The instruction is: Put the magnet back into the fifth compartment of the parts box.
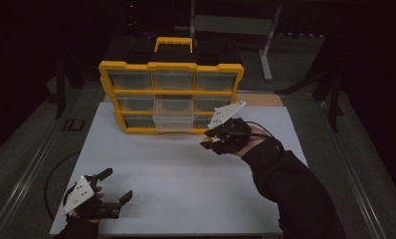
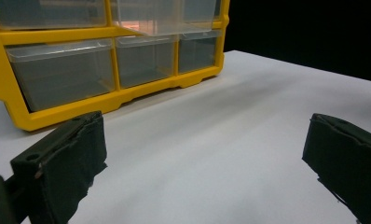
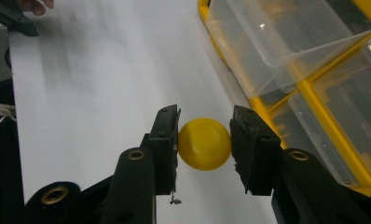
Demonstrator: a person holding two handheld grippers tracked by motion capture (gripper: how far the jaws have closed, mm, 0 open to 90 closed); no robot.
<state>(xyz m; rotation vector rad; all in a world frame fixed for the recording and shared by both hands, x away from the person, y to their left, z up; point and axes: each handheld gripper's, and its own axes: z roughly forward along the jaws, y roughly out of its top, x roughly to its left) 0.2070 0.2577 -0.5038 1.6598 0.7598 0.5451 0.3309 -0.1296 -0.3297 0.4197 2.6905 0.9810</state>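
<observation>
High view: a yellow organiser (image 1: 171, 97) with clear drawers is standing upright at the far side of the white worktop (image 1: 186, 174). Its middle drawer (image 1: 173, 120) in the bottom row is sticking out toward the person. The right claw (image 1: 209, 139) is hovering just in front of the organiser's lower right corner, with the person's dark sleeve (image 1: 290, 189) trailing back to the near right. The left claw (image 1: 117, 185) is resting low at the near left corner of the worktop, well apart from the organiser, with its jaws spread wide.

Left gripper view: the left claw (image 2: 202, 163) is gaping wide, with nothing between its jaws and bare worktop (image 2: 230, 121) showing beneath. The organiser (image 2: 104, 100) is standing ahead and to the left, its drawers looking empty from here.

Right gripper view: the right claw (image 3: 205, 142) is gripping a yellow ball (image 3: 204, 143), both pads pressing on its sides. The ball is hanging above the worktop (image 3: 104, 84), just beside the organiser (image 3: 314, 93), whose pulled-out drawer (image 3: 286, 32) is lying ahead and to the right.
</observation>
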